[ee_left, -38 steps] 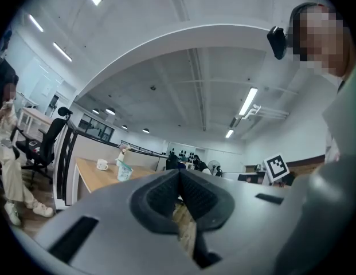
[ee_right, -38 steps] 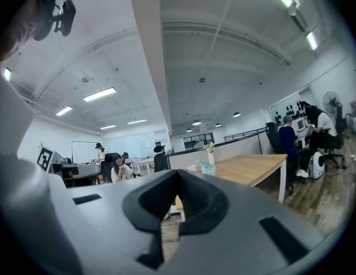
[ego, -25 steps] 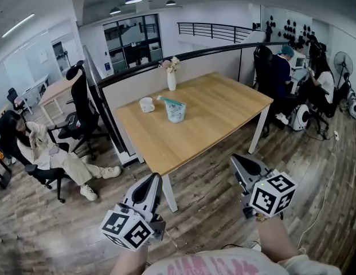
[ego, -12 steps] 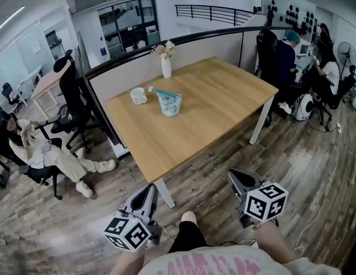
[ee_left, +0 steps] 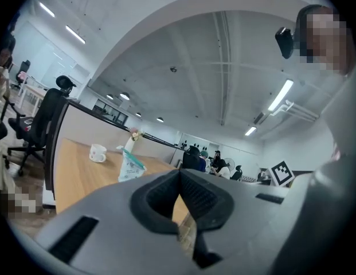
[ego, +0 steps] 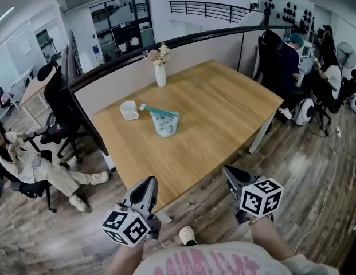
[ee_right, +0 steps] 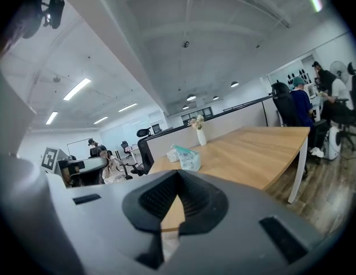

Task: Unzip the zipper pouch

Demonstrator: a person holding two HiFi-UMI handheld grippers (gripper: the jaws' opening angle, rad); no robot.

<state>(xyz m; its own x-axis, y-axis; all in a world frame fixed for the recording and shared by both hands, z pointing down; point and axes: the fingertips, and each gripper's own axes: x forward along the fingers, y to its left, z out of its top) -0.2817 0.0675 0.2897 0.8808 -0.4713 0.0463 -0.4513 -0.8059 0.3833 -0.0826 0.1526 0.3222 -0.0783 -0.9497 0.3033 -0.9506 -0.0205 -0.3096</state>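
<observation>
A pale zipper pouch (ego: pixel 164 124) with a teal top strip stands upright near the middle of the wooden table (ego: pixel 223 113). It also shows small in the left gripper view, pouch (ee_left: pixel 130 166), and in the right gripper view, pouch (ee_right: pixel 190 160). My left gripper (ego: pixel 148 183) hangs just off the table's near edge, shut and empty. Beside the table's near corner my right gripper (ego: pixel 230 172) is also shut with nothing in it. Both are well short of the pouch. The left gripper (ee_left: pixel 179 174) and right gripper (ee_right: pixel 178 175) show their jaws pressed together.
A white mug (ego: pixel 129 110) sits left of the pouch and a white vase (ego: pixel 160 74) with flowers stands behind it. A partition wall (ego: pixel 109 79) lines the table's far side. A person sits in a chair (ego: pixel 28 171) at left; others work at desks (ego: pixel 298 56) at right.
The table has come closer and lower in the head view. Both grippers now sit by its near edge instead of over the floor. Both stay shut.
</observation>
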